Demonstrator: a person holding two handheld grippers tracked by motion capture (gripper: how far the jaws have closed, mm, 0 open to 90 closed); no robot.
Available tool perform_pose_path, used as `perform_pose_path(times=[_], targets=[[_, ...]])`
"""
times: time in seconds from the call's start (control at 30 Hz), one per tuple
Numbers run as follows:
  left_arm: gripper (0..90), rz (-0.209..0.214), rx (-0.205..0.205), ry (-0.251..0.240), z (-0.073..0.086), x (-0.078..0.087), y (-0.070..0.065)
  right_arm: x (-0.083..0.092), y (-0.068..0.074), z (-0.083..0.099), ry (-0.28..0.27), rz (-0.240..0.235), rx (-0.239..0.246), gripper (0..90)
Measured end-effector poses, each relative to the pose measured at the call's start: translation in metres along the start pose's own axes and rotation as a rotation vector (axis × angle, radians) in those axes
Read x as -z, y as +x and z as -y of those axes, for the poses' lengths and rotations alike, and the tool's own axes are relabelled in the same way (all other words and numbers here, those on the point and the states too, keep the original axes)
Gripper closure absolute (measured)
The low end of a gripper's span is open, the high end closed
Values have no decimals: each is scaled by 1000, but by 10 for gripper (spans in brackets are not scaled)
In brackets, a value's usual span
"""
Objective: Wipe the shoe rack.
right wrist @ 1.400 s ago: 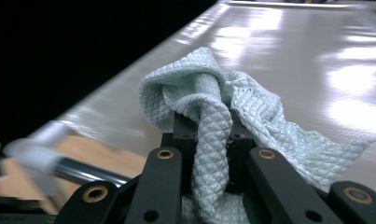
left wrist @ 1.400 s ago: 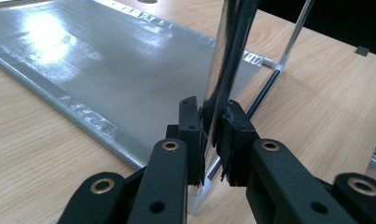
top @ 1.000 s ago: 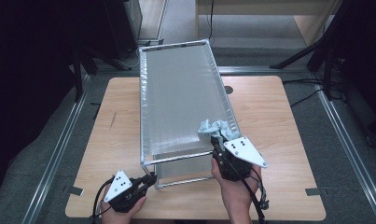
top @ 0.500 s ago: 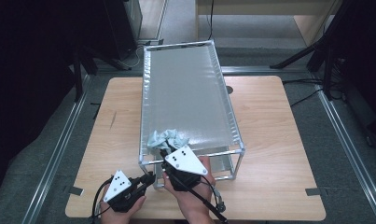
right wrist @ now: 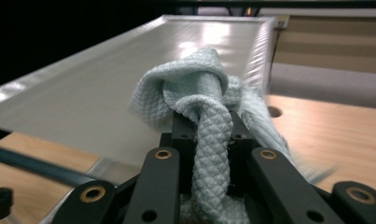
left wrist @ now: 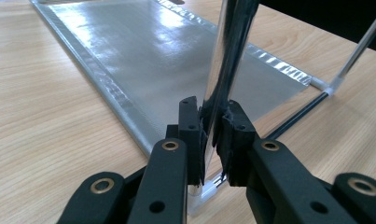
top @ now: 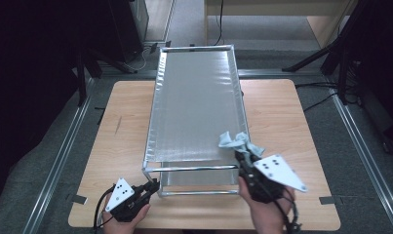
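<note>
The pale blue-green quilted cloth point(right wrist: 199, 112) is judged soft, light and limp; it bunches freely and offers no stiff edge. It is taken in a gathered wad, so that several folds sit between the jaws and slippage is limited. The right tool point(top: 246, 157) is clamped on this wad, its jaws nearly together, and the cloth rests at the near right corner of the silver mesh-topped rack with chrome wire frame point(top: 199, 107).

The rack is judged rigid but light, liable to slide on the smooth light wooden worktop point(top: 282, 117) under wiping pressure. It is best gripped at a frame post, not at the thin mesh. The left tool point(left wrist: 212, 140) is closed on the upright chrome post point(left wrist: 227, 51) at the near left corner, steadying the frame.

No container is present. The mesh surface carries the cloth alone.
</note>
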State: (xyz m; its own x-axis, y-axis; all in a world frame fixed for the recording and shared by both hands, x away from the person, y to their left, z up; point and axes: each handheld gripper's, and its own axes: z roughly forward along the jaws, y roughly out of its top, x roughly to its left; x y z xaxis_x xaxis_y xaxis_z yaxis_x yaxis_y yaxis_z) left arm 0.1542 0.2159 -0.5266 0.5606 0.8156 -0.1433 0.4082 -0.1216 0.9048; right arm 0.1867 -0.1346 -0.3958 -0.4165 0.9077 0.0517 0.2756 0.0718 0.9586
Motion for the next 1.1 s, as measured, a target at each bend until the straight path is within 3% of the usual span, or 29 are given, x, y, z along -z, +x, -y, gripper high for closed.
perform_pose_path(times=[0.07, 0.1, 0.13, 0.27, 0.3, 0.33, 0.37, 0.5, 0.57, 0.6, 0.67, 0.77, 0.83, 0.9, 1.03, 1.07, 1.1], targets=[[807, -7, 2, -6, 1, 1, 0, 10, -17, -6, -29, 29, -9, 784], [807, -7, 2, -6, 1, 1, 0, 10, -17, -6, -29, 29, -9, 784], [807, -12, 4, -12, 2, 3, 1, 18, -38, -10, -67, 63, -51, 784], [807, -14, 3, -23, 5, 7, 3, 7, -71, -6, -72, 111, -86, 783], [807, -14, 3, -23, 5, 7, 3, 7, -71, -6, -72, 111, -86, 783], [807, -17, 2, -39, 8, 8, 3, -13, -87, 4, -51, 113, -64, 782], [807, -17, 2, -39, 8, 8, 3, -21, -91, 9, -46, 118, -44, 782], [802, -15, 10, -59, 12, 12, 4, -70, -114, 37, 18, 133, -54, 773], [787, -16, 19, -72, 16, 15, 5, -91, -123, 50, 55, 138, -47, 685], [758, -18, 22, -75, 17, 15, 6, -102, -127, 57, 75, 137, -47, 594], [713, -23, 26, -83, 20, 18, 7, -113, -132, 66, 117, 134, -59, 499], [677, -26, 25, -99, 22, 21, 8, -116, -133, 71, 131, 117, -63, 421], [611, -14, 37, -120, 23, 25, 11, -111, -133, 76, 136, 90, -59, 293], [575, 0, 47, -133, 24, 28, 15, -105, -135, 79, 131, 80, -68, 234], [530, -6, 48, -156, 26, 37, 21, -92, -142, 85, 133, 87, -71, 143], [506, -21, 46, -162, 27, 40, 26, -81, -150, 91, 134, 89, -100, 135], [495, -21, 46, -162, 27, 40, 26, -81, -150, 91, 134, 89, -100, 135]])
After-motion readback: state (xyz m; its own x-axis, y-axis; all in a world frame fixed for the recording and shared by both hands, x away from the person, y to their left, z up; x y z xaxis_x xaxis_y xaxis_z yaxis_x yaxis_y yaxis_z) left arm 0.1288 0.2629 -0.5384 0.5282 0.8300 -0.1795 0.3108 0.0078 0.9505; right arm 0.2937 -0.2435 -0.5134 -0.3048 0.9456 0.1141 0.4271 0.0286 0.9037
